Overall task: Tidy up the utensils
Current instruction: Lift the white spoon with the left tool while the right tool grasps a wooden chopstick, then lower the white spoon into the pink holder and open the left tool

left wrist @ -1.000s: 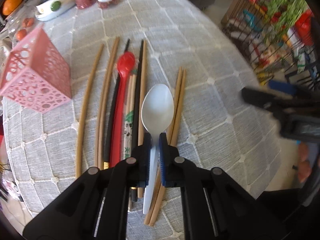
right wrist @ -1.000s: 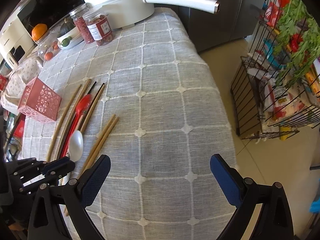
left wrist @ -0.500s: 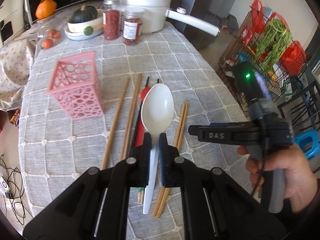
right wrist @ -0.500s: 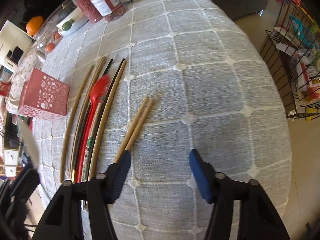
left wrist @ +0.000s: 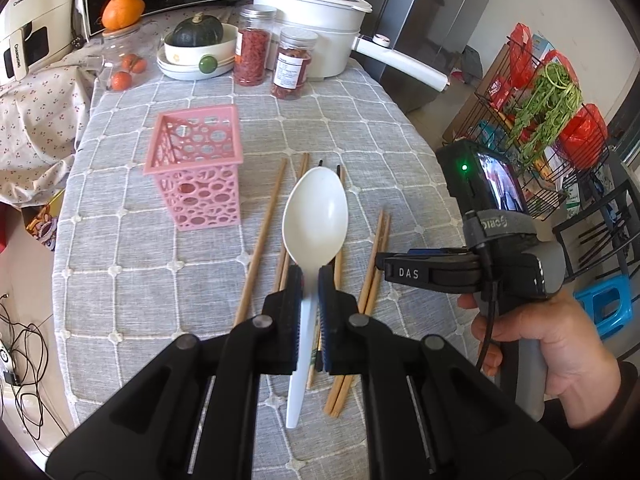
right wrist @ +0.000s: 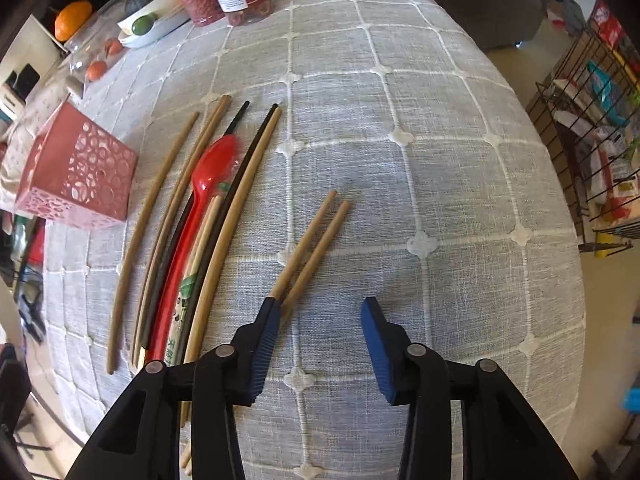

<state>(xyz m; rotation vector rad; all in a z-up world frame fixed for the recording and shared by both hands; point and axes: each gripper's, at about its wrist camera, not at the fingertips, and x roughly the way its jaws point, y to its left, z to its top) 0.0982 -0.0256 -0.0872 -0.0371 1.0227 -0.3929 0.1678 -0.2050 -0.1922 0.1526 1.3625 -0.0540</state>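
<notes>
My left gripper (left wrist: 310, 276) is shut on the handle of a white plastic spoon (left wrist: 316, 216), held above the table with its bowl pointing away. A pink perforated holder (left wrist: 200, 168) stands upright to the left beyond it. My right gripper (right wrist: 320, 306) points down at the cloth and its jaws are closing. A short pair of wooden chopsticks (right wrist: 316, 236) lies there, its near end beside the left fingertip (right wrist: 268, 320) and no pad pressing on it. Left of that pair lie a red spoon (right wrist: 208, 176) and several long chopsticks (right wrist: 152, 220), next to the holder (right wrist: 76, 172).
A white pot (left wrist: 316, 36), two jars (left wrist: 252, 56) and a bowl with a squash (left wrist: 196, 48) stand at the table's far end. A wire rack with greens (left wrist: 552, 104) and a blue stool (left wrist: 608, 304) are off the right edge. A hand (left wrist: 552, 340) grips the right tool.
My left gripper has lifted the white spoon off the table and tipped up toward the holder. My right gripper has come in low over the short chopstick pair, its jaws much narrower.
</notes>
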